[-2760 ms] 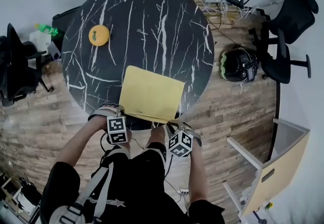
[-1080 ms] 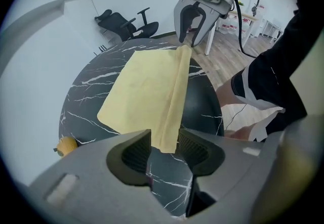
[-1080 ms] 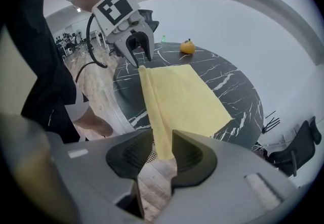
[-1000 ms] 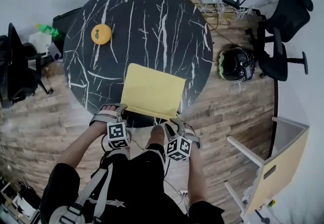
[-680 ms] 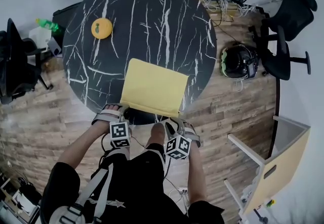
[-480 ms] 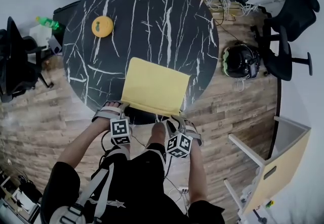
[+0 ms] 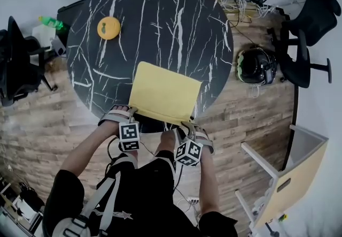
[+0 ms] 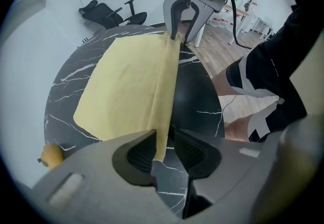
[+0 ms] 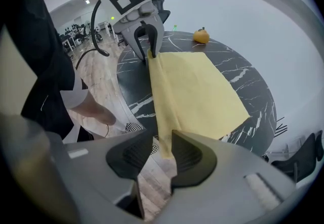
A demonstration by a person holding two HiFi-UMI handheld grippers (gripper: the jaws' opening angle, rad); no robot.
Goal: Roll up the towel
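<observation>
A yellow towel [image 7: 165,91] lies flat on the round black marble table [image 7: 160,16], and its near edge is lifted into a ridge between my two grippers. At the near left corner, my left gripper [image 7: 130,114] points straight down. Its jaws have just been closing, and the corner [image 8: 161,137] is pinched between them. The right gripper [image 7: 187,125] holds the near right corner [image 9: 163,142] over the table's rim. In the left gripper view the right gripper [image 8: 177,33] clamps the far end of the ridge. The right gripper view shows the left gripper [image 9: 149,53] doing the same.
A small orange round thing [image 7: 108,27] sits far left on the table. A helmet [image 7: 255,66] and an office chair [image 7: 307,22] stand on the wood floor to the right, and another chair [image 7: 16,70] to the left. My legs are just under the near rim.
Both grippers have come down a little onto the towel's near corners. The towel's near edge now stands up as a ridge between them. The rest of the towel has stayed put.
</observation>
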